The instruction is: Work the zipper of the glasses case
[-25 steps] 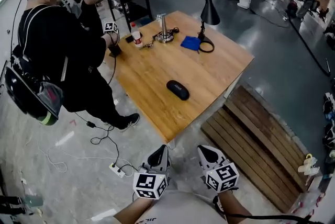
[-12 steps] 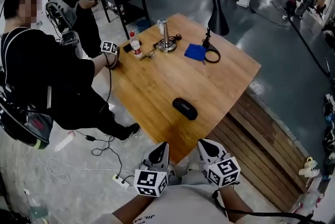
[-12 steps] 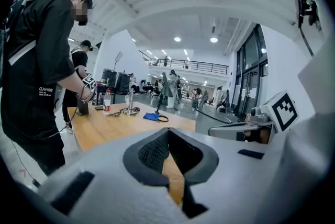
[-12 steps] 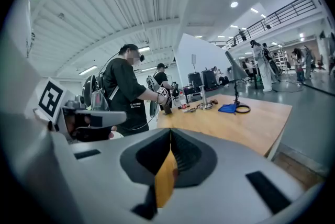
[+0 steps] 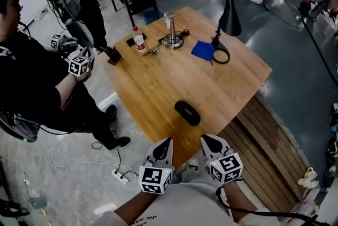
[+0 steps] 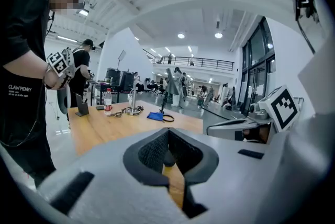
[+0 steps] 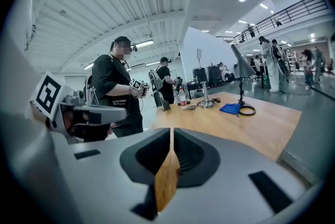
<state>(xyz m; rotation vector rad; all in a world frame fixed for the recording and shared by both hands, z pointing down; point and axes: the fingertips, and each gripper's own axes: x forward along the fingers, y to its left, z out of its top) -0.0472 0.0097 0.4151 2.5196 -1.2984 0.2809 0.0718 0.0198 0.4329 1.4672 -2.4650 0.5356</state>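
Note:
A black oval glasses case (image 5: 187, 112) lies closed on the wooden table (image 5: 158, 82), near its closest corner. My left gripper (image 5: 165, 141) and my right gripper (image 5: 205, 138) hover side by side just short of that corner, both shut and holding nothing. Each points toward the table, a short way before the case. In the left gripper view the jaws (image 6: 168, 157) meet with the table edge behind them. In the right gripper view the jaws (image 7: 171, 157) are pressed together too. The case is hidden in both gripper views.
On the far side of the table stand a black desk lamp (image 5: 228, 13), a blue cloth (image 5: 203, 49), a metal stand (image 5: 171, 35) and a small bottle (image 5: 139, 40). A person in black (image 5: 37, 87) stands left of the table with a gripper; wooden slats (image 5: 264, 151) lie to the right.
Both my grippers and the head view have come closer to the table; the case now lies nearer to them. The person on the left has pulled a hand back off the table.

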